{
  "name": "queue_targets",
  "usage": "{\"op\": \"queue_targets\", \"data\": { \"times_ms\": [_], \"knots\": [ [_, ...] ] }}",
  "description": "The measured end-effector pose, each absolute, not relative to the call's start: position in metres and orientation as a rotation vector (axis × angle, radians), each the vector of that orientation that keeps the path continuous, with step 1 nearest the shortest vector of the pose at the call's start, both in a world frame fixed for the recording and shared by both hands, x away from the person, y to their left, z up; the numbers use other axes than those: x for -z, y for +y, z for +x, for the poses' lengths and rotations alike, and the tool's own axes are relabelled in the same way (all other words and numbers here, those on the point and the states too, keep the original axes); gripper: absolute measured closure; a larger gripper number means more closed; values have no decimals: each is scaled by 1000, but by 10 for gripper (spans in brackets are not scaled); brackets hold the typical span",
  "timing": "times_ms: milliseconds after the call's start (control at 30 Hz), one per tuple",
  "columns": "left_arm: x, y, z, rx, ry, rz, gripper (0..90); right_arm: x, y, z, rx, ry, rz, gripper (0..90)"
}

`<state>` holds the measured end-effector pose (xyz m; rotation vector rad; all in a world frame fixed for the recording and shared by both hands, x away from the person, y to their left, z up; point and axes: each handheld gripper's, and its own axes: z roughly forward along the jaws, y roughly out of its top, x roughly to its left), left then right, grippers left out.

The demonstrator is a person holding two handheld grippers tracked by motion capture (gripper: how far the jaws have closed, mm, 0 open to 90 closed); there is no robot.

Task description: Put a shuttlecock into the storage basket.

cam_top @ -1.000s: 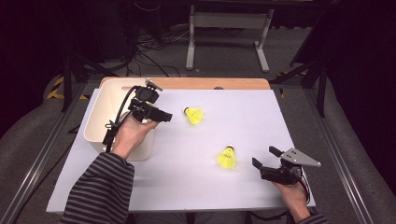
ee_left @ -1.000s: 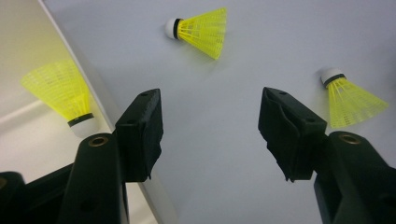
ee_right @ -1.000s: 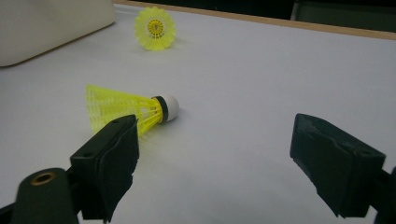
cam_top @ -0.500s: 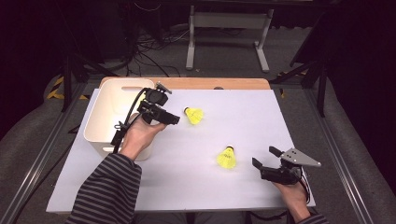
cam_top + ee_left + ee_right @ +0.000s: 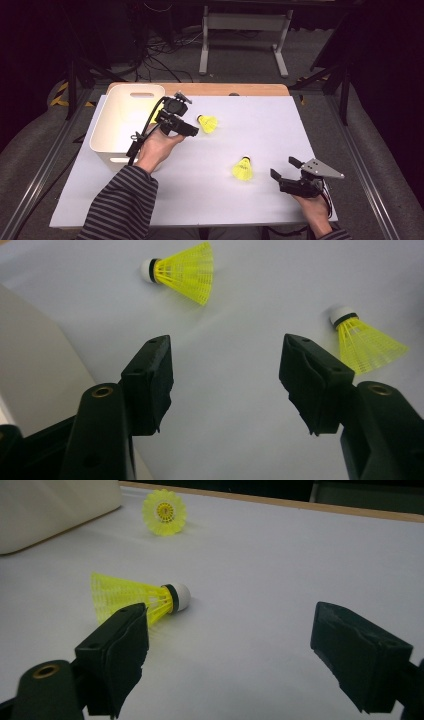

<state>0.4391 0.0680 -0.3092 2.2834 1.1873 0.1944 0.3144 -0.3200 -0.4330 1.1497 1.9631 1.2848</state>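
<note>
1. The left gripper (image 5: 192,131) is held wide open and empty, the far shuttlecock (image 5: 207,123) just beside it at 2 o'clock.
2. The right gripper (image 5: 284,169) is spread open, empty, near the table's (image 5: 280,120) 5 o'clock edge.
3. Open tabletop is left between the white bin (image 5: 107,130) and near shuttlecock (image 5: 243,169).

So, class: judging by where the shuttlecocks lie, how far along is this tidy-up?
Done: one yellow shape seems to lie in the bin. In hand: the open left gripper reaches for the far shuttlecock. Left: the near shuttlecock lies untouched beside the open right gripper.

the left gripper (image 5: 192,131) hides part of the white bin's (image 5: 117,107) right rim in the high view.
</note>
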Motion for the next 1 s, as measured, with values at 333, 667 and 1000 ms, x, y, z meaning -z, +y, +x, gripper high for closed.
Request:
{"op": "queue_targets", "data": {
  "times_ms": [333,667,1000],
  "knots": [
    [316,63,438,-182,1180,2290,382,433,-320,315,-1282,1964,1151,163],
    [322,61,438,-186,1188,2298,377,433,-319,315,-1279,1962,1152,163],
    [331,58,437,-183,1195,2307,372,433,-319,315,-1281,1964,1151,163]
  ]
}}
